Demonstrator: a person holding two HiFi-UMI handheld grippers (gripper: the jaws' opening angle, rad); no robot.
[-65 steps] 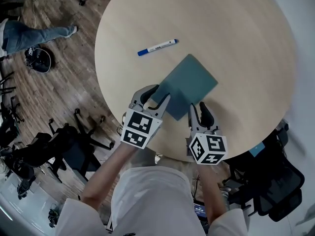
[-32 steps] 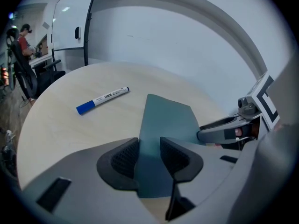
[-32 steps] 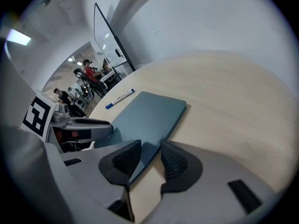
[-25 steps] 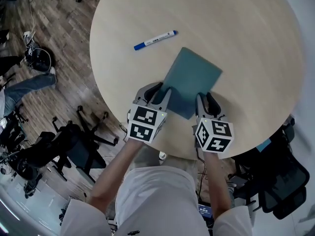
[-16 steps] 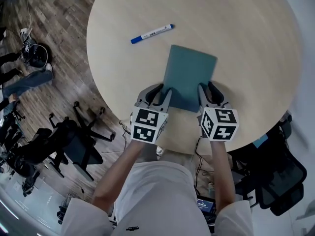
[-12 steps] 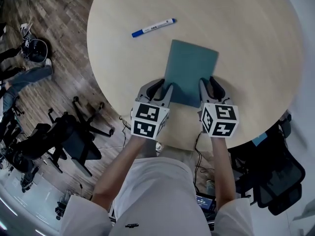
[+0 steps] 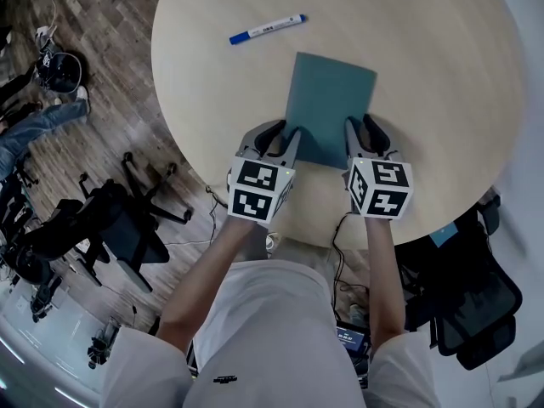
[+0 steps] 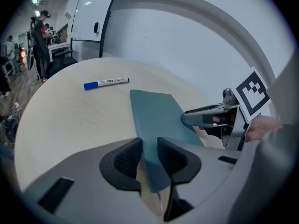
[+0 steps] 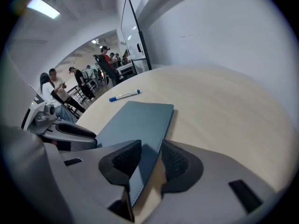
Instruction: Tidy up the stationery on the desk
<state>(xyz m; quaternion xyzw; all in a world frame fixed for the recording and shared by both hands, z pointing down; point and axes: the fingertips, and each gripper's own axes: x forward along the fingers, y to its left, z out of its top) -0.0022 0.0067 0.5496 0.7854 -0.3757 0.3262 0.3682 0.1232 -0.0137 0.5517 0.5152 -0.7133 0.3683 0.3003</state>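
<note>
**Desk:** Where does the notebook lie?

**Photographer:** A teal notebook (image 7: 330, 104) lies flat on the round pale-wood bench (image 7: 442, 75). It is close to the near edge, with its long sides running near to far.

**Desk:** And the tongs?

**Photographer:** The left tongs (image 7: 280, 134) sit at the notebook's near left corner and the right tongs (image 7: 363, 130) at its near right corner. Both are released, jaws apart. In each gripper view the corner lies between the pads with bare wood showing on its outer side, so neither pair is clenched on the cover.

**Desk:** Anything else on the bench?

**Photographer:** A white marker (image 7: 267, 29) with a blue cap, far and left of the notebook and well apart from it.

**Desk:** Beyond the bench?

**Photographer:** Wood floor (image 7: 93, 75) and black office chairs (image 7: 127, 228) to the left. People (image 9: 50, 88) stand in the far background.
</note>
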